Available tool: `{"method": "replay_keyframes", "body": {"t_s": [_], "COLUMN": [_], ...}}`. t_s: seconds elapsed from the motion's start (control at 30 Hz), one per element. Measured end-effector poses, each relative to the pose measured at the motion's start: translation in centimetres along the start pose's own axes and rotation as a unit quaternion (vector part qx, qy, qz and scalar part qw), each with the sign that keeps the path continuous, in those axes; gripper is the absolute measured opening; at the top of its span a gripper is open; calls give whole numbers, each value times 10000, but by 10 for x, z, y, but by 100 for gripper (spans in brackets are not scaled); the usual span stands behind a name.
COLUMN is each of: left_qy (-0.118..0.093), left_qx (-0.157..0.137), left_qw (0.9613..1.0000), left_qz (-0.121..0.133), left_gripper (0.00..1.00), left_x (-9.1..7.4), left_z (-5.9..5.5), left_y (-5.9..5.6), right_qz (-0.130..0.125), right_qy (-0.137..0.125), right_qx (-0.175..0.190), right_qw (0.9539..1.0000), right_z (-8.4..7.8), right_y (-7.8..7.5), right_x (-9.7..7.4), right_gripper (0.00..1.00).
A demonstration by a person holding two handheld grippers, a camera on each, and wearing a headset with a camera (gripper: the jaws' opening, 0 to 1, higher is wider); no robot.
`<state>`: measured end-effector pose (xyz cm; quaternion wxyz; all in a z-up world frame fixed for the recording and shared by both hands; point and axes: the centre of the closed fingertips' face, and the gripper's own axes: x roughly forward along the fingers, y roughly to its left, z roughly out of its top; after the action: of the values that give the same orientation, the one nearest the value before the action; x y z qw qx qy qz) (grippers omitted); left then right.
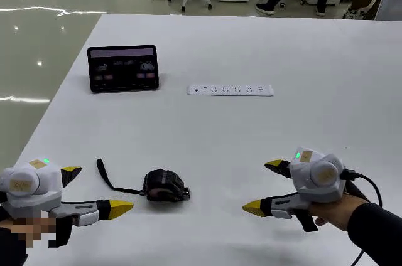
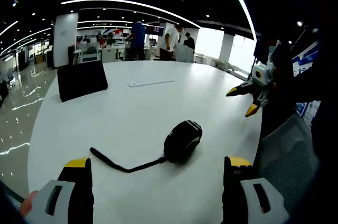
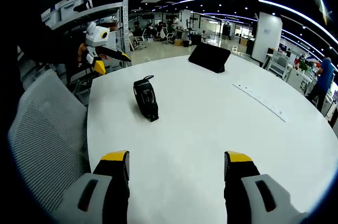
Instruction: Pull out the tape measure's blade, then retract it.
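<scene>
Tape measure (image 1: 165,186) lies on the white bench (image 1: 282,59) between the left tool (image 1: 105,187) and the right tool (image 1: 256,186), both spread wide and holding nothing. Its black wrist strap (image 1: 107,178) trails toward the left tool. The gripper views bring in a grey mesh chair (image 3: 42,129) at the bench's near edge. Farther back stand a dark tablet (image 1: 122,68) and a white power strip (image 1: 230,90). The right gripper view adds storage shelving (image 3: 79,7) beyond the bench.
</scene>
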<state>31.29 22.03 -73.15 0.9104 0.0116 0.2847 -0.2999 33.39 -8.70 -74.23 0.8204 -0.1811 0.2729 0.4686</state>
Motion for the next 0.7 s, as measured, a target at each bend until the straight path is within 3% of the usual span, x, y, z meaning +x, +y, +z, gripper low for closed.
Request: {"method": "replay_keyframes", "body": {"t_s": [0.2, 0.37, 0.57, 0.7], "left_qy": [-83, -164, -252, -197], "left_qx": [140, 176, 182, 202], "left_qw": [9999, 9997, 9995, 9995], "left_qz": [6, -9, 90, 112], "left_gripper": [100, 100, 100, 100], "left_x": [-15, -28, -39, -40], "left_z": [-4, 1, 4, -1], "left_y": [-2, -4, 4, 8], "right_qz": [-194, -383, -620, -738], "right_qy": [15, 5, -73, -11], "right_qx": [83, 147, 442, 620], "right_qw": [9998, 9992, 9971, 9953], "right_z": [-18, -33, -44, -58], "right_y": [-3, -6, -12, -14], "right_x": [-27, -48, -73, -87], "right_gripper": [74, 79, 86, 89]}}
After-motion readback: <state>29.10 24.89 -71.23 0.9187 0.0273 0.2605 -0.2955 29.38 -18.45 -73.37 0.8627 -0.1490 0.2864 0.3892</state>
